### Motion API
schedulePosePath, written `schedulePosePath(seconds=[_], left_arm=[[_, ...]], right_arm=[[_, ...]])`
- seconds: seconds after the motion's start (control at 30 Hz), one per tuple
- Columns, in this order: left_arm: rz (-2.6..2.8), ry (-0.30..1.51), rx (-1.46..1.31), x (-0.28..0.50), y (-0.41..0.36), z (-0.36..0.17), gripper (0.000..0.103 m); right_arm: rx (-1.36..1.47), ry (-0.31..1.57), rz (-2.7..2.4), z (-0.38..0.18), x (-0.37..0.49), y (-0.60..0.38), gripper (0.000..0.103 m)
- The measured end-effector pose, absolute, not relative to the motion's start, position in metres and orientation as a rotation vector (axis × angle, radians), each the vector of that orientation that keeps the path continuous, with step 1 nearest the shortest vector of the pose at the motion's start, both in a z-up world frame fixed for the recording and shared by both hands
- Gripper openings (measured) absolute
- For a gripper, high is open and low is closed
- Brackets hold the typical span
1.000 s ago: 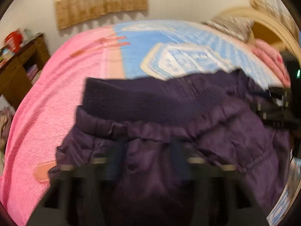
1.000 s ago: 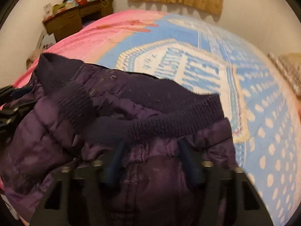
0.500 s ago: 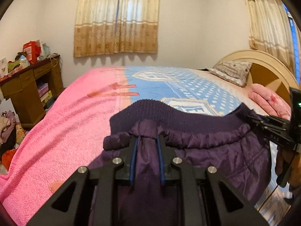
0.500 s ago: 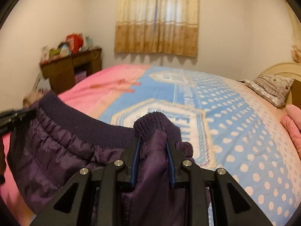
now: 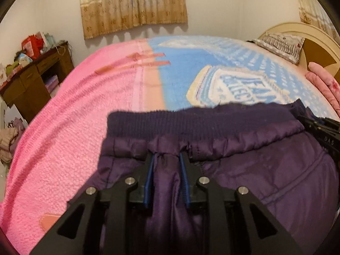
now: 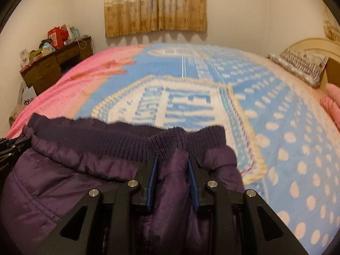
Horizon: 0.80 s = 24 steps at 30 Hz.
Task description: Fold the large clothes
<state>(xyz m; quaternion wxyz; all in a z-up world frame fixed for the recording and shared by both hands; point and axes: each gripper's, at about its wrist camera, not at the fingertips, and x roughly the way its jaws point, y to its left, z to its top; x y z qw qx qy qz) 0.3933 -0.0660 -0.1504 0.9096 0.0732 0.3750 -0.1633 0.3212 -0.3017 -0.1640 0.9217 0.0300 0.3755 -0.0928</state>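
Note:
A dark purple padded jacket (image 5: 265, 170) with a ribbed knit hem (image 5: 191, 121) hangs between my two grippers over the bed. My left gripper (image 5: 166, 159) is shut on a pinch of the shiny fabric just below the ribbed band, near its left end. My right gripper (image 6: 172, 161) is shut on the jacket (image 6: 63, 180) at the band's (image 6: 119, 142) right end. The right gripper's black body shows at the right edge of the left wrist view (image 5: 325, 133). The jacket's lower part is hidden below the grippers.
The bed carries a pink blanket (image 5: 74, 127) on the left and a blue patterned one (image 6: 265, 106) on the right. A pillow (image 6: 301, 63) and pink bedding (image 5: 323, 89) lie by the headboard. A cluttered wooden desk (image 5: 31, 80) stands at the left wall.
Both grippers closed on the jacket's hem and lifted it; since half a second ago both views have tipped down toward the bed, and the hem stretches straighter between them.

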Motion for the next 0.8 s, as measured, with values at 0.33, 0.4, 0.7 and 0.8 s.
schedulePosePath(seconds=[0.33, 0.4, 0.7, 0.8], left_arm=[[-0.354, 0.804, 0.084, 0.391, -0.055, -0.160, 0.034], [-0.348, 0.803, 0.092, 0.391, -0.056, -0.160, 0.034], [-0.312, 0.810, 0.117, 0.394, -0.059, -0.158, 0.042], [-0.313, 0.795, 0.088, 0.391, -0.052, -0.143, 0.046]], right_arm=[[-0.058, 0.812, -0.230, -0.175, 0.325, -0.287, 0.029], [-0.062, 0.815, -0.231, -0.175, 0.325, -0.287, 0.029], [-0.032, 0.826, -0.208, -0.175, 0.328, -0.292, 0.033], [-0.026, 0.861, -0.194, -0.163, 0.330, -0.296, 0.046]])
